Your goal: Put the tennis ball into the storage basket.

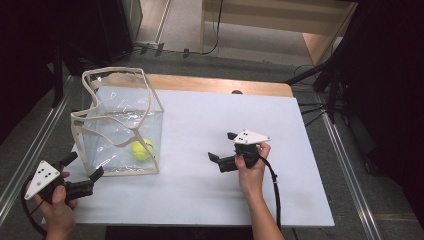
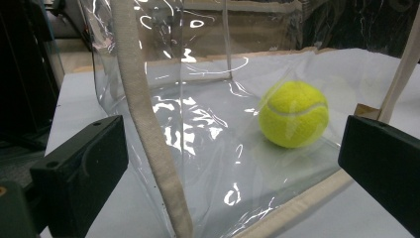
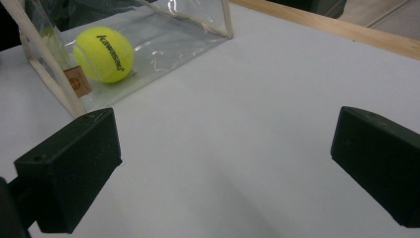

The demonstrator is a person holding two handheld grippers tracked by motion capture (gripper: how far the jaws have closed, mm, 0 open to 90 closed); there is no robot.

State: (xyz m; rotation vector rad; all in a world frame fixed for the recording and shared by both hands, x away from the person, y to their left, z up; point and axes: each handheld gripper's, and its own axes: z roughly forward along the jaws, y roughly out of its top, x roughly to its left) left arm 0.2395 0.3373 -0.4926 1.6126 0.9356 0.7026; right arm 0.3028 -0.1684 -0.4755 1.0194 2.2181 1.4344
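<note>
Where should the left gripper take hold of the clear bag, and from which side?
Best the beige webbing strap on the clear bag, approached from the near corner. It stands between the open left gripper jaws; the slick film offers poorer purchase.

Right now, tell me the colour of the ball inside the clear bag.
Yellow-green; the ball shows best in the left gripper view.

The left hand (image 1: 56, 202) holds the left gripper (image 1: 82, 170) low at the near left, its jaws spread wide and pointing up and right. The right hand (image 1: 251, 167), forearm reaching in from below, holds the right gripper (image 1: 222, 147) with jaws wide apart, aimed left.
</note>
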